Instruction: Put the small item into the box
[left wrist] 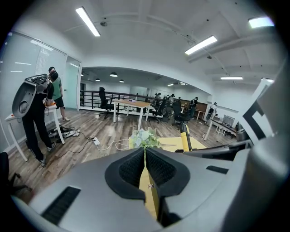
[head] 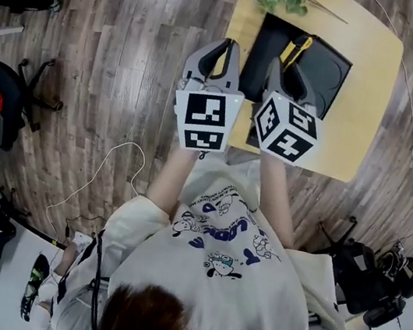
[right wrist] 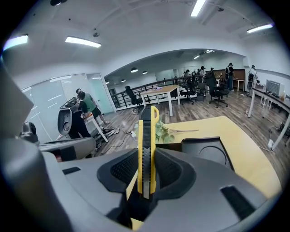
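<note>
At the table (head: pixel 365 93), our right gripper (right wrist: pixel 146 174) clamps the knife (right wrist: pixel 146 149) at mid-body, near the box (right wrist: pixel 210 152). Our left gripper (left wrist: pixel 145 167) is closed on nothing. We judge the knife light, rigid and smooth-sided; the mid-body hold suits it.

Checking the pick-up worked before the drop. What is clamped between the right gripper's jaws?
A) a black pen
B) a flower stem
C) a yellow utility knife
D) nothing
C: the right gripper view shows the right gripper with its jaws closed on both sides of the yellow utility knife.
</note>
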### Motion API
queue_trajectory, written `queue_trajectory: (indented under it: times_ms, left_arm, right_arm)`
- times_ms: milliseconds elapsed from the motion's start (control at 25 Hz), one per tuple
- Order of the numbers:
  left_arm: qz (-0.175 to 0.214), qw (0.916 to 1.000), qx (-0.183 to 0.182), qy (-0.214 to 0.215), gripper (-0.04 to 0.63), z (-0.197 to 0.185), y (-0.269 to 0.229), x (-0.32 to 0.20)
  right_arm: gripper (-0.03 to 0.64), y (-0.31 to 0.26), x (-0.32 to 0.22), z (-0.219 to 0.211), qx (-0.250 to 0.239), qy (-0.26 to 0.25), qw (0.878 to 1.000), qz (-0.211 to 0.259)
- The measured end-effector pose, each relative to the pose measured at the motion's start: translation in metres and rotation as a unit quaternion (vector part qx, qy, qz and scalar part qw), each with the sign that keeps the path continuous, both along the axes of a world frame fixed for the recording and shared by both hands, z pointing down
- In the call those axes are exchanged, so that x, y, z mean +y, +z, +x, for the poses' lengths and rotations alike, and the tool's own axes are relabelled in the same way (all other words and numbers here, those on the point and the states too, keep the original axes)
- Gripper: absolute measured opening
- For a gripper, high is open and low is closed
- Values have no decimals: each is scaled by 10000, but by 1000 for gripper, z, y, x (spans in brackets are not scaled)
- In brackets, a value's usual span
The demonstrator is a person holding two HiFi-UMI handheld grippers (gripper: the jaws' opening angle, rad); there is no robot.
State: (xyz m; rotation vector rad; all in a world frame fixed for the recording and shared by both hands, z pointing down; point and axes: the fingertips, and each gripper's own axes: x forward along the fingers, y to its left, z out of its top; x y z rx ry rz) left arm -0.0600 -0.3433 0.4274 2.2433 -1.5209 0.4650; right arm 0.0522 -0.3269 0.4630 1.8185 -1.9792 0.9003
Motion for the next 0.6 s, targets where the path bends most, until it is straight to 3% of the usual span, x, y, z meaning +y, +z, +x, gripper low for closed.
queue_trajectory:
  times_ms: [600]
  left_arm:
    - [-857,9962,-113,-81,23,8,69,7]
  right_arm:
    - [129,82,9,3,-65,52,9898,-1425]
